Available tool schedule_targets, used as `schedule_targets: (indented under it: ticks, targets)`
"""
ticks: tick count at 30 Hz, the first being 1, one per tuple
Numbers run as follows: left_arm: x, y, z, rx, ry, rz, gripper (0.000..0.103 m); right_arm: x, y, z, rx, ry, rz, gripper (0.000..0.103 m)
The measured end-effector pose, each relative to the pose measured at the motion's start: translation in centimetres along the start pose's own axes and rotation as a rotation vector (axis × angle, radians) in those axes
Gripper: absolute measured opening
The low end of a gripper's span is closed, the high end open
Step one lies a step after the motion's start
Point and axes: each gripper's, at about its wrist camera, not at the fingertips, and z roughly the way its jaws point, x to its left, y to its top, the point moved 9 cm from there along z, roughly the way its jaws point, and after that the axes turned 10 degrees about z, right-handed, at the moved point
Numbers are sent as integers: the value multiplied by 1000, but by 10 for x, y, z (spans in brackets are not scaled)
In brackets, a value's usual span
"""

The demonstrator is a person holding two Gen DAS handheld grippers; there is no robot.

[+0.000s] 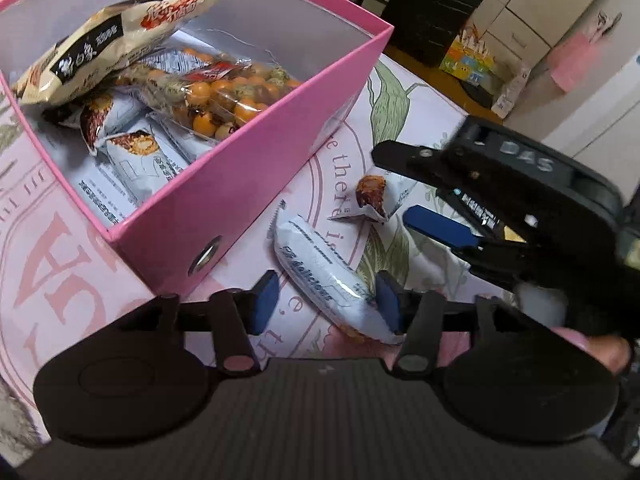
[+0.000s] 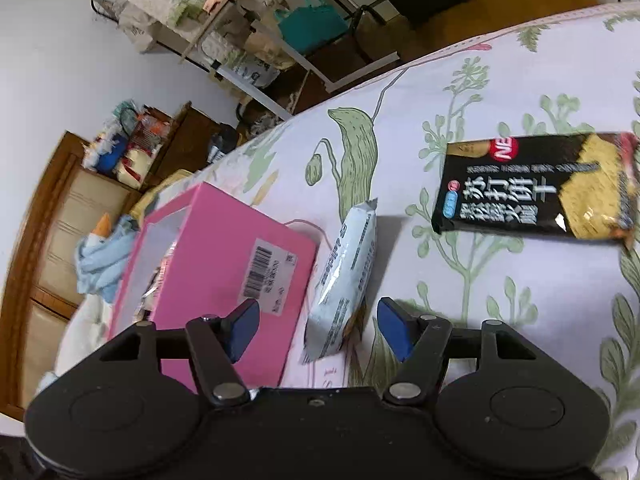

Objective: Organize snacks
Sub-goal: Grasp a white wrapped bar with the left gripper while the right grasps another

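Observation:
A pink box [image 1: 240, 184] holds several snack bags, among them a cream noodle bag [image 1: 104, 48] and a bag of orange balls [image 1: 224, 96]. On the floral cloth beside it lies a white snack pack [image 1: 320, 272], between the pads of my open left gripper [image 1: 328, 304]; the right pad sits against the pack's side and the left pad is clear of it. My right gripper [image 1: 392, 184] hovers open over a second small pack [image 1: 368, 200]. In the right wrist view, my right gripper [image 2: 320, 326] straddles a white pack [image 2: 344, 276] without pressing it. A black cracker pack [image 2: 532, 188] lies further right, and the pink box [image 2: 224, 264] is to the left.
The floral cloth [image 2: 500, 280] covers the table, which ends at a curved far edge. Beyond it stand a black suitcase [image 1: 432, 8], a colourful carton [image 1: 468, 56], a metal rack [image 2: 240, 40] with a teal bag [image 2: 308, 24], and a wooden cabinet [image 2: 60, 220].

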Motion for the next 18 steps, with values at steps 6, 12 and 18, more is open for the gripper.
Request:
schedule_targets:
  ticks: [6,12,18]
  targets:
    - [-1,-1,-4,20,-8,64,36,-3,0,0,-78,-36,-61,35]
    - [1,0,-15,40,-27,111,34,-9,-14,-35,-144,-33,-26,35]
    - [-6,-8,-34,54,-33,185,31,-20,-30,-67,-160,-84,13,35]
